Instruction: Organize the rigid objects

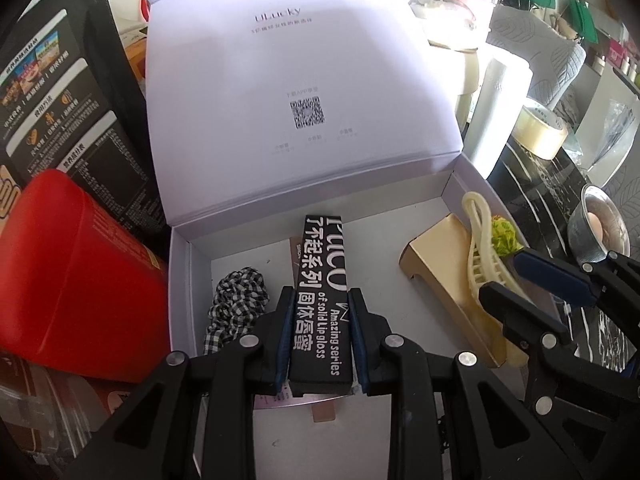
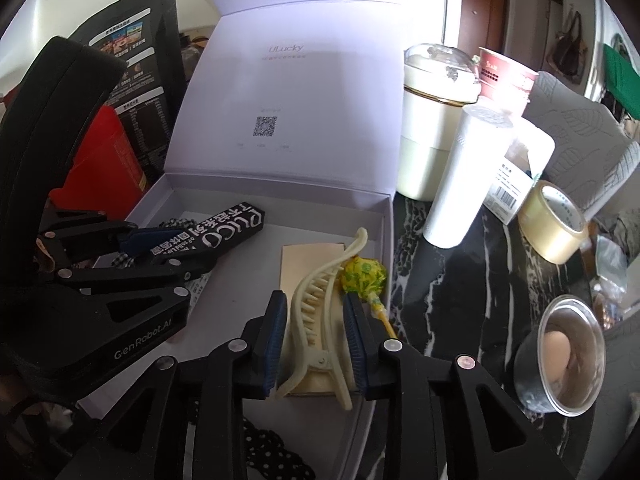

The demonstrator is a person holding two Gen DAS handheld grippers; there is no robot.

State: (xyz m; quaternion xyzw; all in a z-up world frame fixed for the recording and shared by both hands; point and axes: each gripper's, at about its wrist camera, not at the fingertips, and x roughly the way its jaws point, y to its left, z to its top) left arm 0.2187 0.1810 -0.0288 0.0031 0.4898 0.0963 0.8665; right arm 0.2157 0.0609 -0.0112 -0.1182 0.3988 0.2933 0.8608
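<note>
An open white box lies in front of me with its lid standing up behind. My left gripper is shut on a black lip gloss carton and holds it over the box floor; it also shows in the right wrist view. My right gripper is shut on a cream hair claw clip, which rests over a gold box. A yellow-green lollipop lies beside the clip. A checked scrunchie lies in the box at the left.
A red box and a black printed carton stand left of the white box. On the dark marble table at the right are a cream cup, a white cylinder, a tape roll and a cup holding an egg.
</note>
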